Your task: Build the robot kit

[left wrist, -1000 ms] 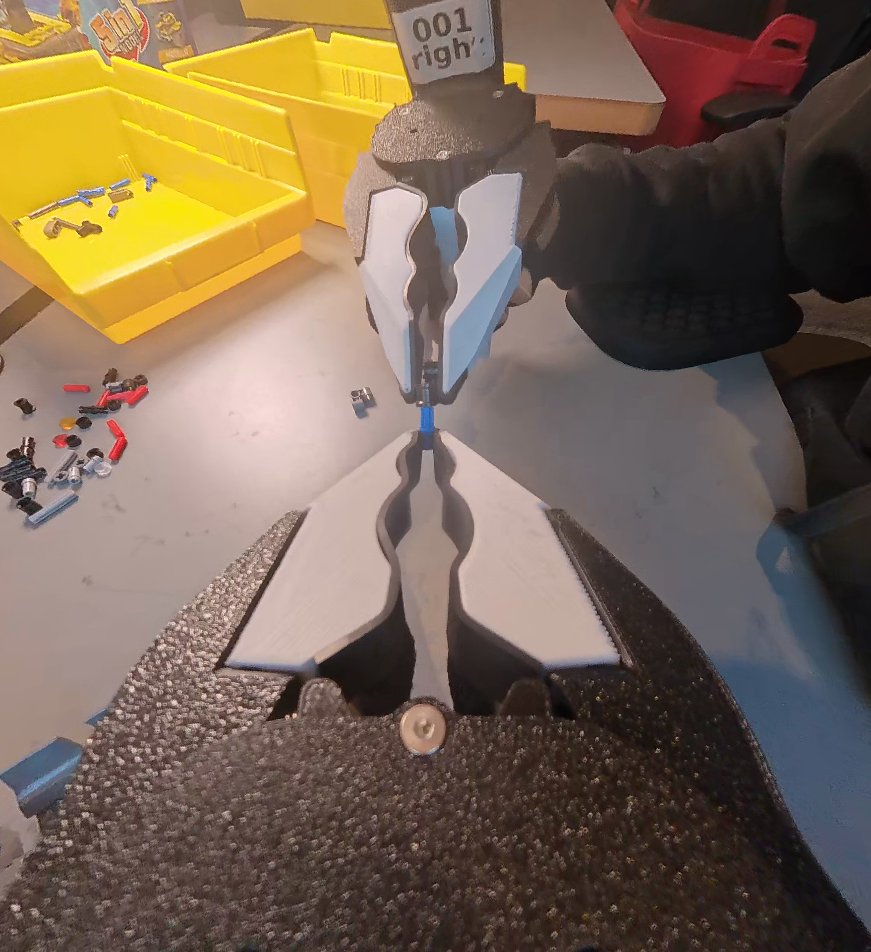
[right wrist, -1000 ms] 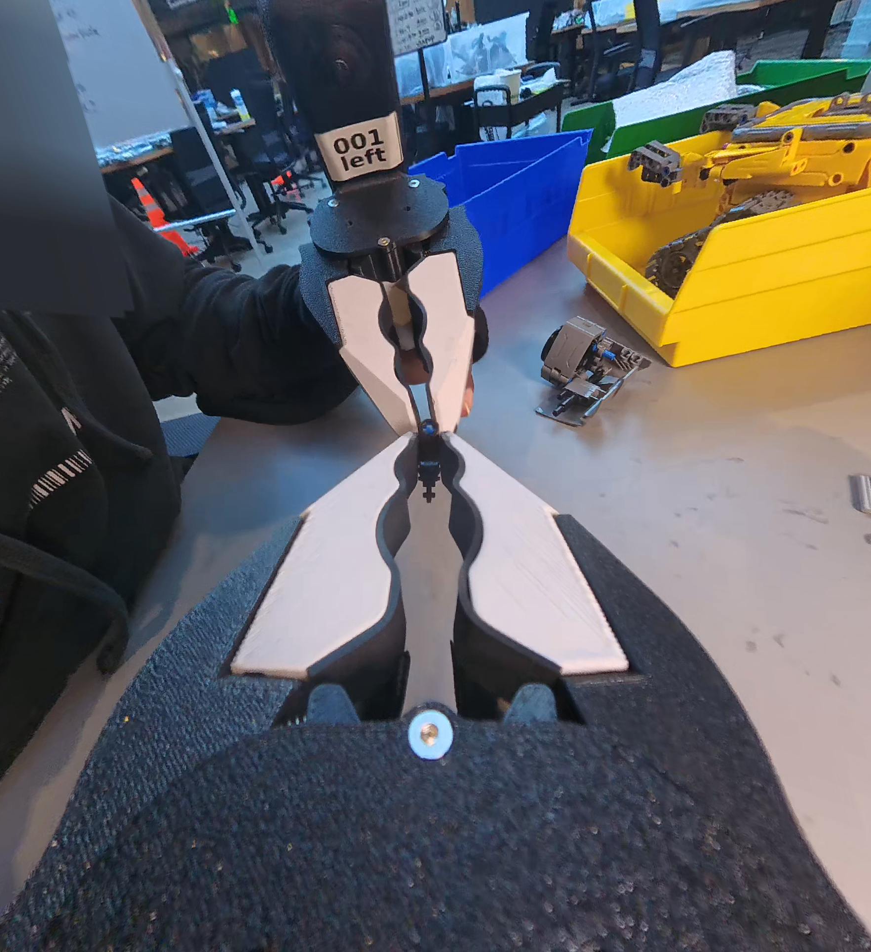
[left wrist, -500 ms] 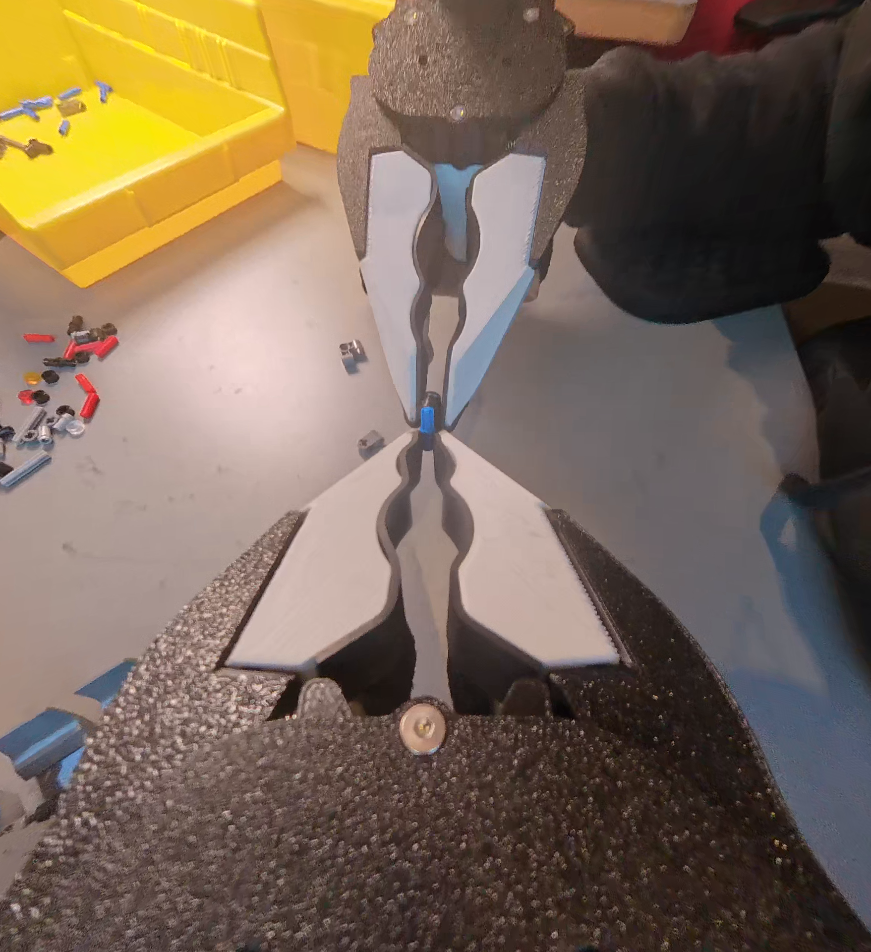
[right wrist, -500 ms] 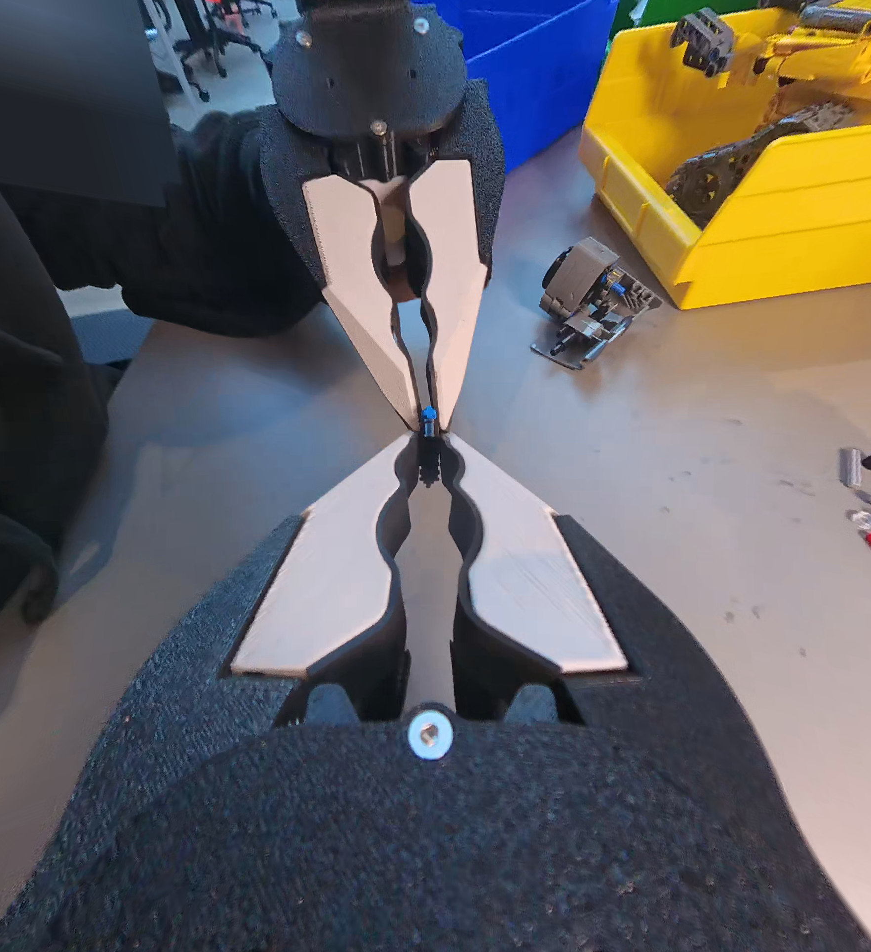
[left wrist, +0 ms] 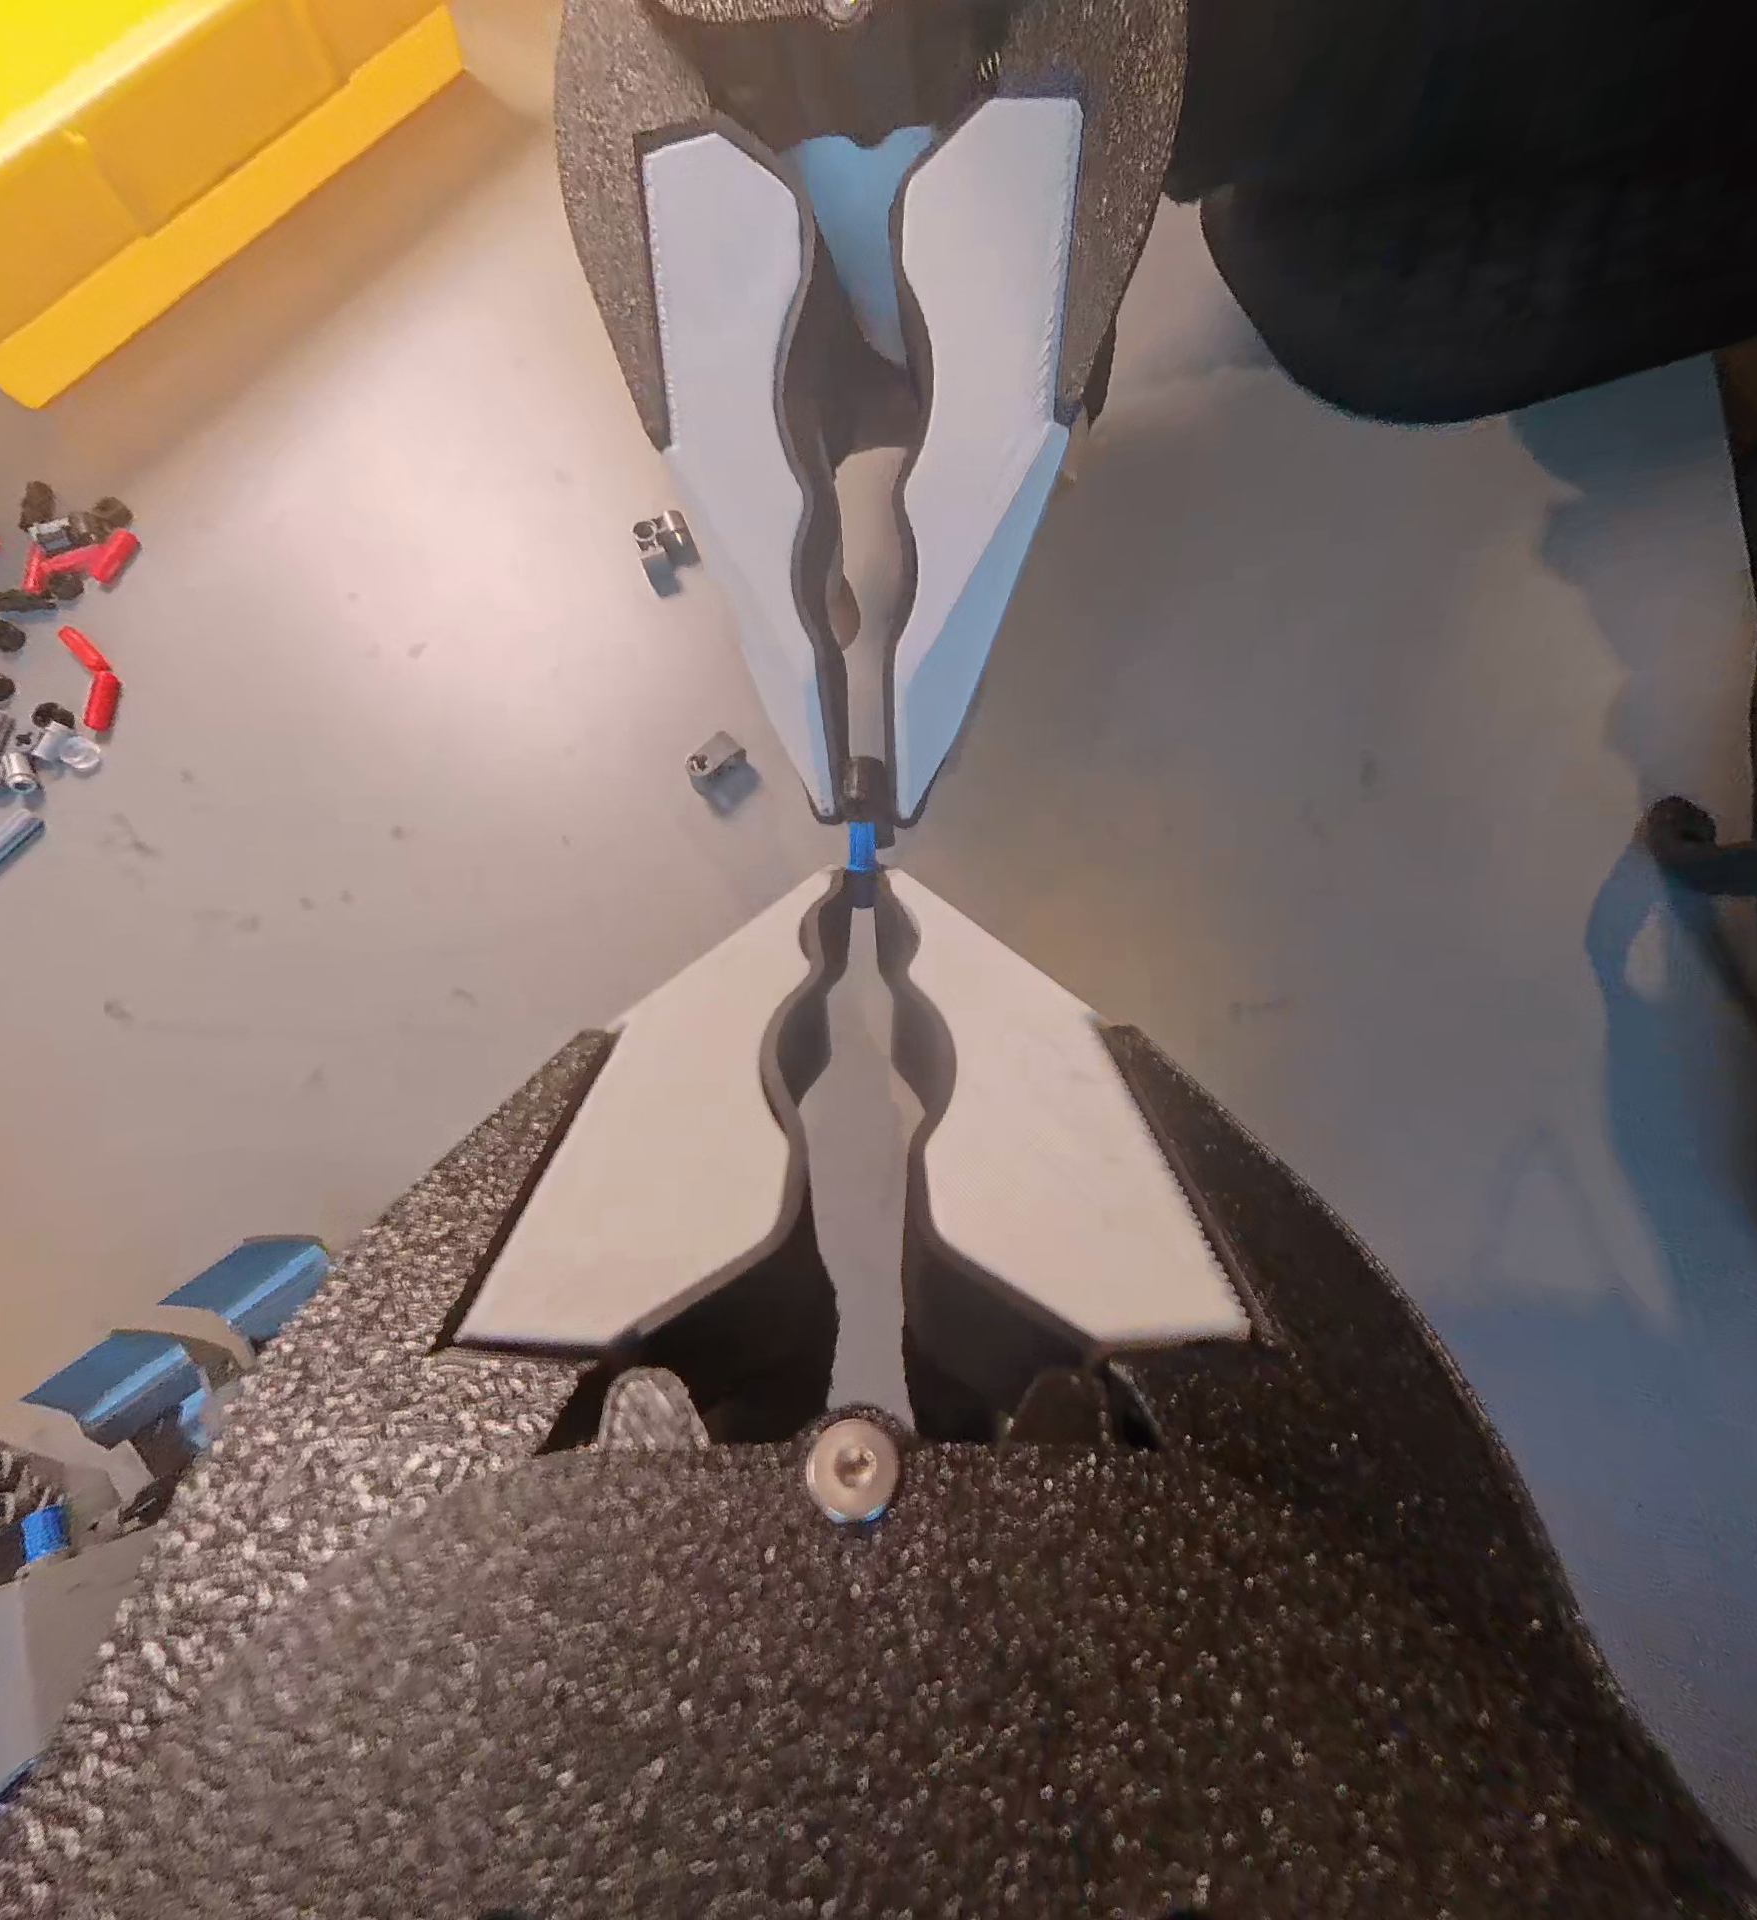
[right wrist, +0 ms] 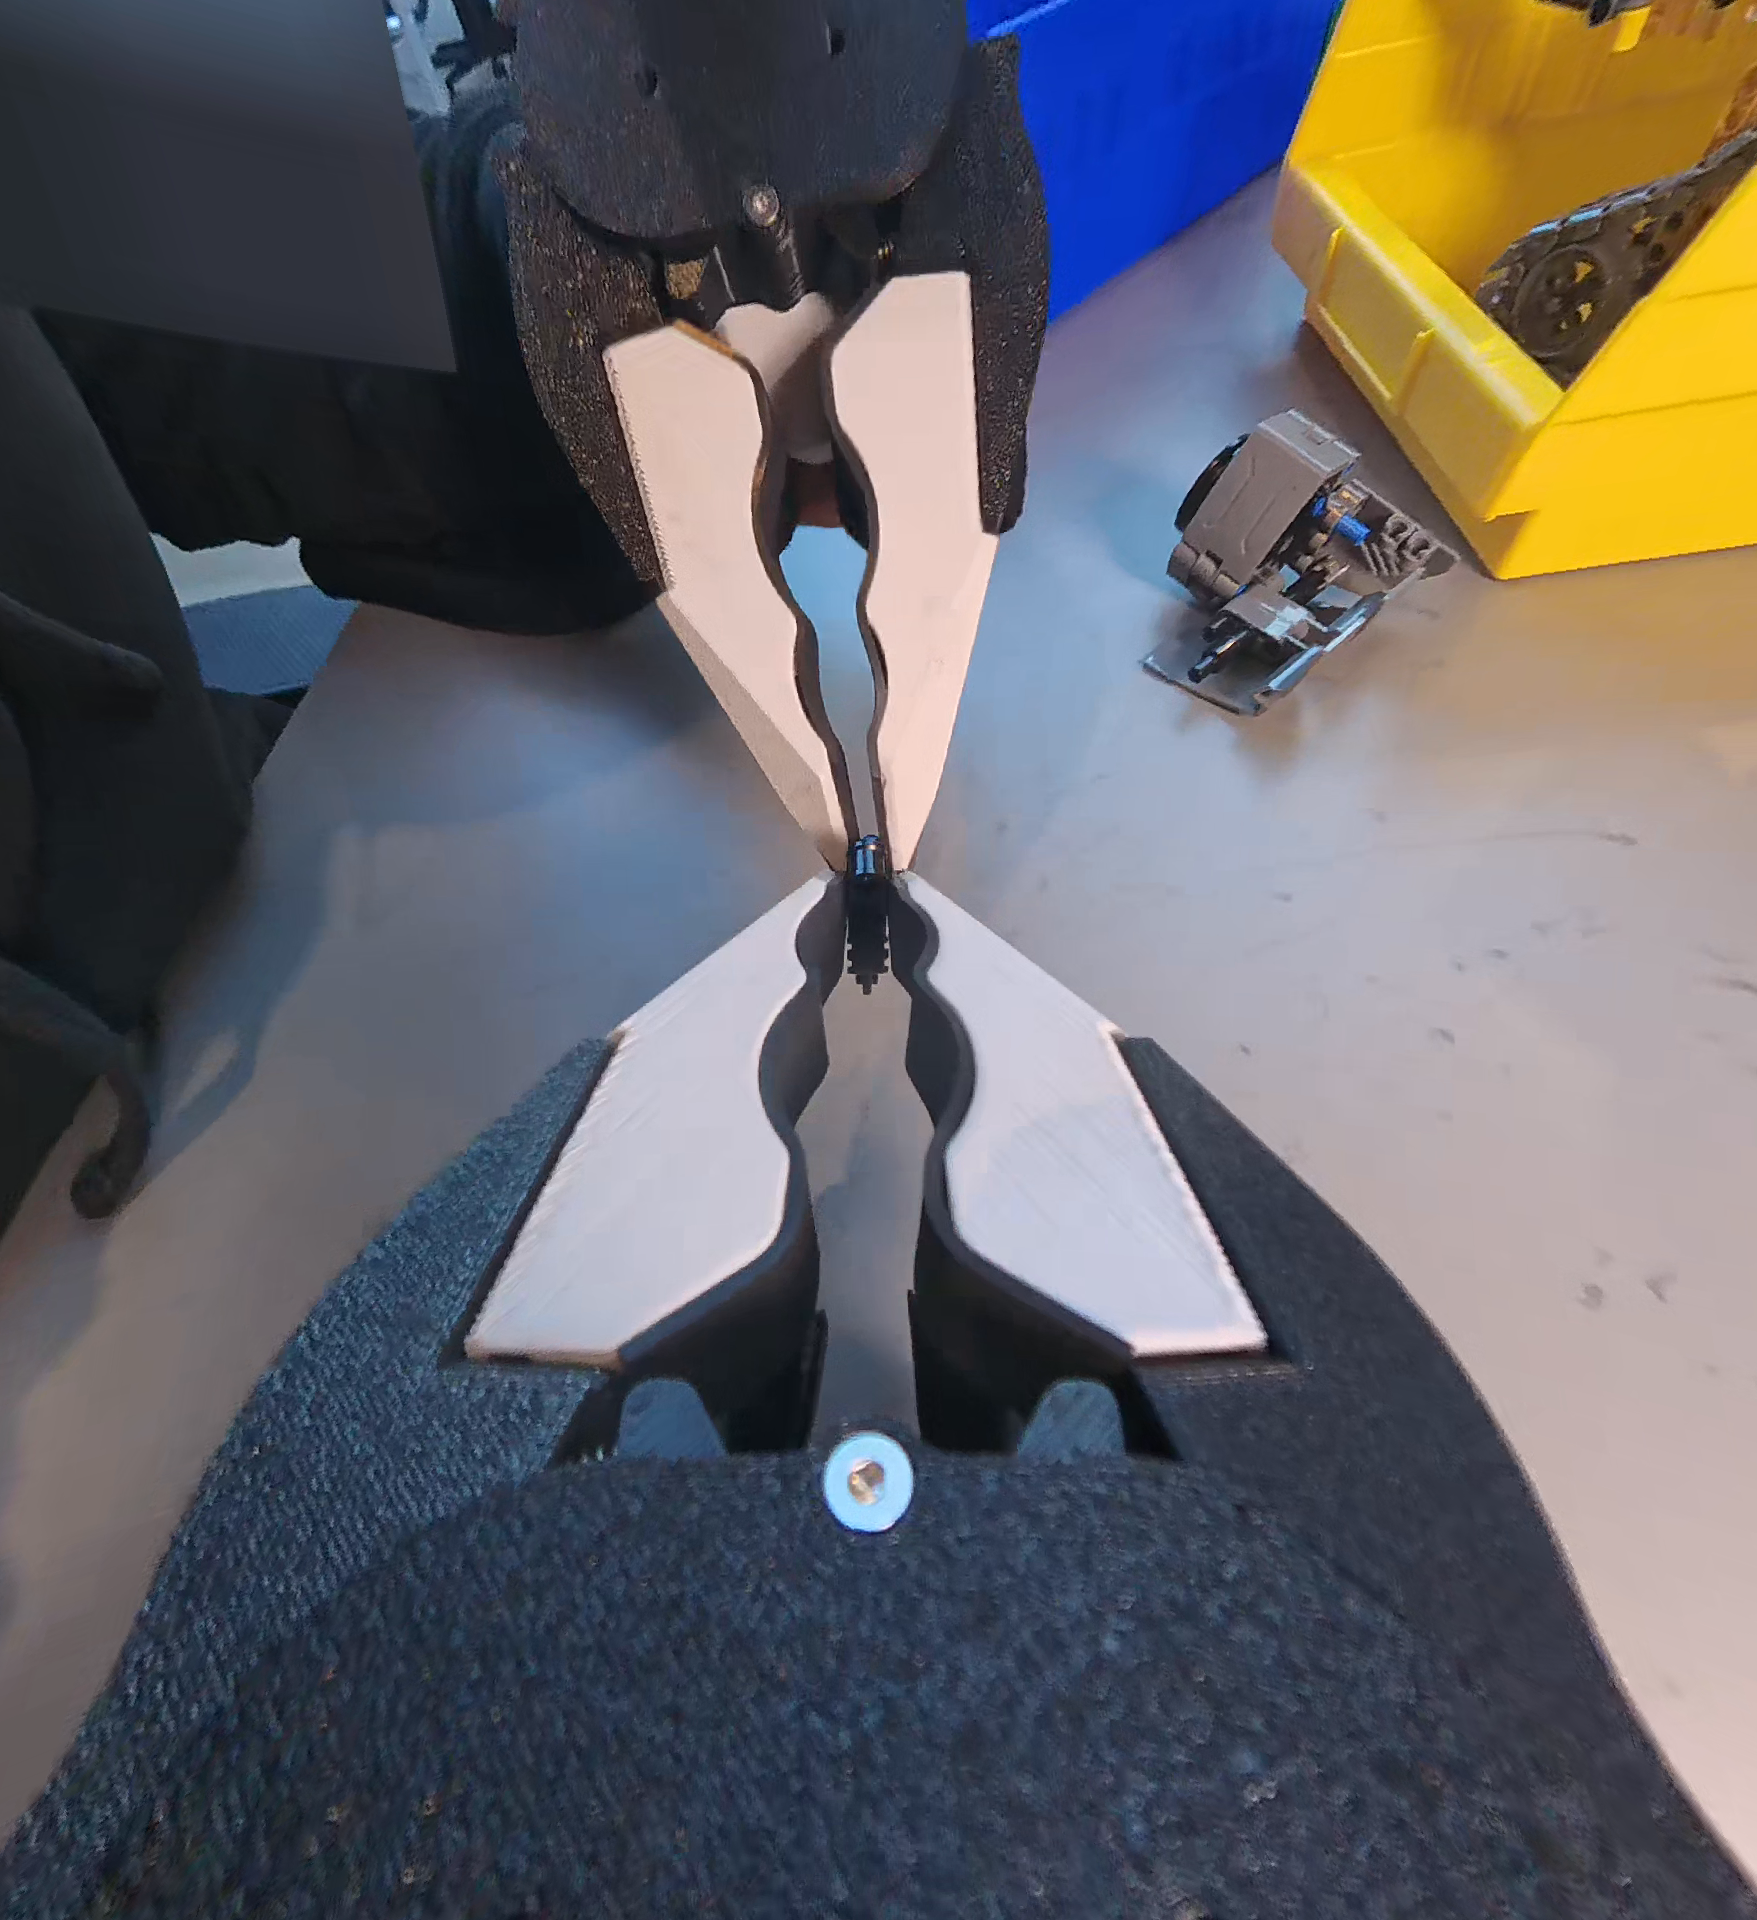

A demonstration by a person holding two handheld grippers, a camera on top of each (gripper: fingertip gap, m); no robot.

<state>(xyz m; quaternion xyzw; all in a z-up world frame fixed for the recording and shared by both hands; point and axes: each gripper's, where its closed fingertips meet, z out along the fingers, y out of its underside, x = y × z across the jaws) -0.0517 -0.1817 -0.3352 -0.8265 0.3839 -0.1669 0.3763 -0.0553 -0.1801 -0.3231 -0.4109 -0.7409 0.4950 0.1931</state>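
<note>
— Since a second ago both grippers are closing in. Left wrist view: my left gripper (left wrist: 861, 891) is pinching the blue pin (left wrist: 860, 854), its tip entering the black bush (left wrist: 861, 795).

— Right wrist view?

— My right gripper (right wrist: 866, 896) is clamping that black bush (right wrist: 866, 864); stiff, light, slippery, I'm judging, so gripping mid-barrel.

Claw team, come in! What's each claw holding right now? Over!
Left claw shut on blue pin. Right claw shut on black connector. Tips meet nose to nose above grey table. Nothing between them.
</note>
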